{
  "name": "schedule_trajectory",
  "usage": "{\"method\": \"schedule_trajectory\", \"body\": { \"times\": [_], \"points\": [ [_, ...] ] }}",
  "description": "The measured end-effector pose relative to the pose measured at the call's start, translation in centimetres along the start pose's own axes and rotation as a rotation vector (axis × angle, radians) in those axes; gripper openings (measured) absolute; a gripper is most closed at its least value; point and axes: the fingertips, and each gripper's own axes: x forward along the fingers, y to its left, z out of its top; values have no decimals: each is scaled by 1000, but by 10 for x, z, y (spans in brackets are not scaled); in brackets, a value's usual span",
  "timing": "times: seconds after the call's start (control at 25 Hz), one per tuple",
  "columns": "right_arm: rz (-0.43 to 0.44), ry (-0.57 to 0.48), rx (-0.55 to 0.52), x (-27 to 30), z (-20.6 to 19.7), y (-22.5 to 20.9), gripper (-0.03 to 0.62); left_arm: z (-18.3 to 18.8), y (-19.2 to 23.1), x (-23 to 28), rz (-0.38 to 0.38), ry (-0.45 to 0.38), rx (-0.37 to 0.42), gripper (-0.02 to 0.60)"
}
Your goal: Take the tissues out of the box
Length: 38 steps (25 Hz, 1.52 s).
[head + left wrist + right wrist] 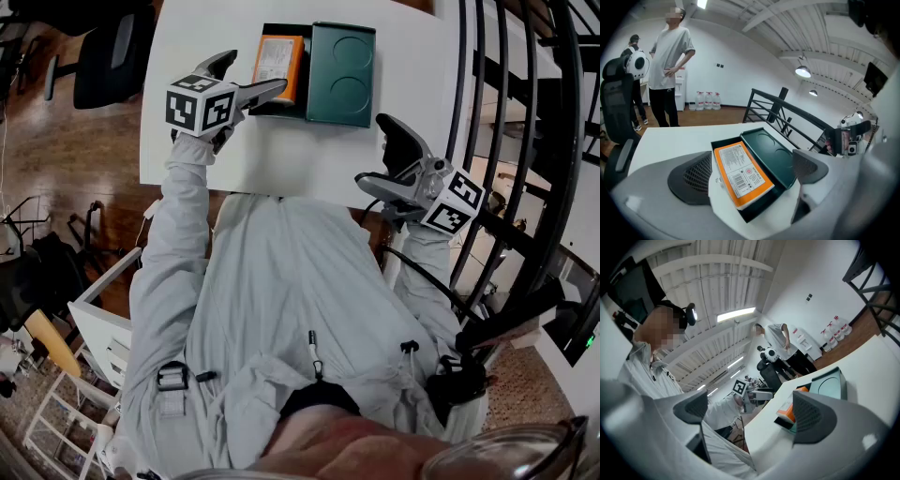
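The right gripper [389, 159] hovers off the table's [272, 155] near right corner, its jaws apart on nothing. Farther in, the left gripper [251, 77] stands wide open at the box's [281, 112] left side. The orange tissue pack [279, 64] lies in the box between those jaws, which do not press it. The lid [342, 73] lies open to its right.

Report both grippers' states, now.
Left gripper: jaws open, holding nothing; the orange tissue pack lies just ahead of them, not gripped.
Right gripper: jaws open, empty.
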Motion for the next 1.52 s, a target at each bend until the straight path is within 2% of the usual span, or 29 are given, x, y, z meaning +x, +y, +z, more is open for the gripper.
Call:
{"method": "schedule_trajectory", "body": {
  "times": [0.2,0.48,0.64,0.88,1.04,1.24,1.52],
  "points": [
    [14,2,31,-8,-4,-6,563,-20,10,44,58,140,-13,534],
    [42,24,70,-10,-12,-7,563,-33,26,73,157,272,-30,534],
    [44,27,92,-10,-17,-11,563,-43,32,89,186,338,-25,532],
    [32,16,117,-14,-19,-19,563,-50,36,91,210,366,-21,522],
    [27,16,128,-12,-19,-23,563,-50,30,88,221,382,8,483],
    [31,28,133,-7,-22,-21,563,-48,25,83,237,369,49,441],
    [20,42,137,-5,-26,-25,563,-47,25,83,227,342,35,402]
  ]
}}
